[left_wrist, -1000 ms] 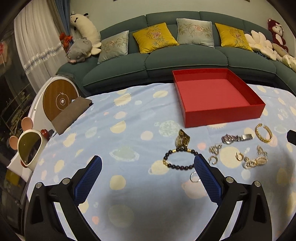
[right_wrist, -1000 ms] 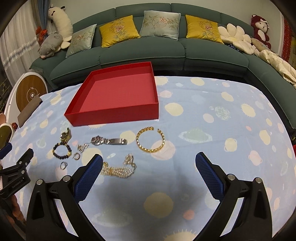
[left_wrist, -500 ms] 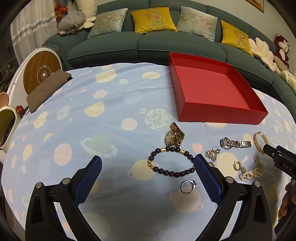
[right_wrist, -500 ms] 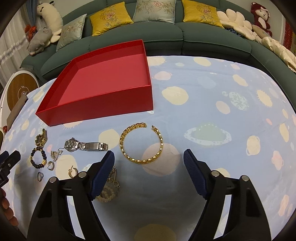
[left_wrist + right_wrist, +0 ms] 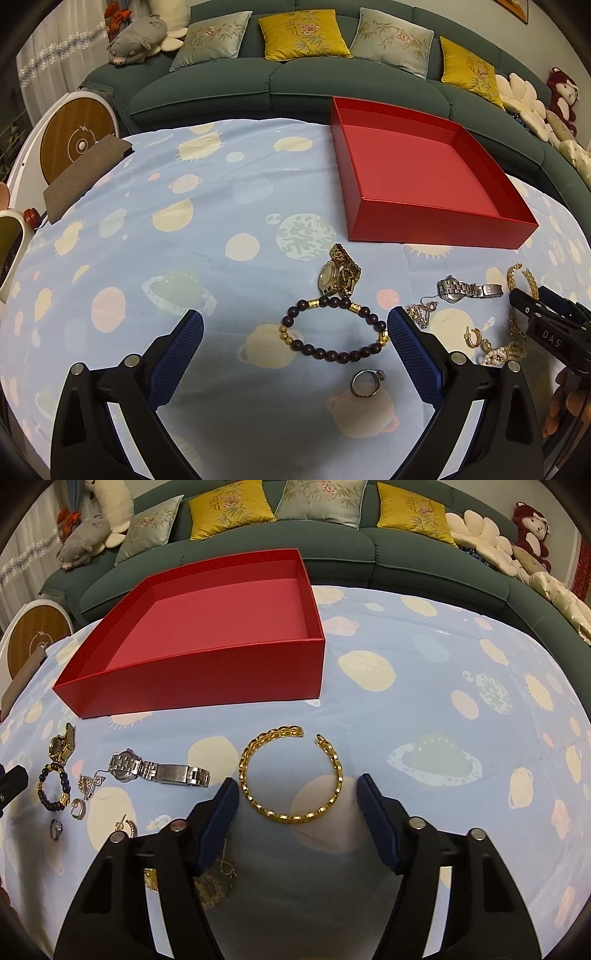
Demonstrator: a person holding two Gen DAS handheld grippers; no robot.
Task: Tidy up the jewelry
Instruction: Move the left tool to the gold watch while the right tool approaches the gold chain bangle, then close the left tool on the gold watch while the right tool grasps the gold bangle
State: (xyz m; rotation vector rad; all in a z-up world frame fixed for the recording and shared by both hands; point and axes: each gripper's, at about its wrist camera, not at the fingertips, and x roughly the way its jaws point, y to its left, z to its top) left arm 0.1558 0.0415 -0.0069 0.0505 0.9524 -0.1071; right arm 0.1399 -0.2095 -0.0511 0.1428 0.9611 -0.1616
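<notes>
Now the right gripper (image 5: 293, 799), jaws just closing but still apart, straddles the gold bangle (image 5: 291, 775); its thin links could slip free; left gripper (image 5: 295, 347) is wide open

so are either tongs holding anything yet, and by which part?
Nothing held. Right tongs straddle the gold chain bracelet, closing, pads not touching; left tongs open over the beaded bracelet.

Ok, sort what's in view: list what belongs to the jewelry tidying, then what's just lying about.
Job:
- red box, nothing in it
- gold chain bracelet, between the open right gripper's fingers, untouched
- silver watch
- gold watch
- dark bead bracelet
- ring
- hoop earrings
- pearl piece

Lying about:
- sofa cushions
- plush toys
- brown pouch
</notes>
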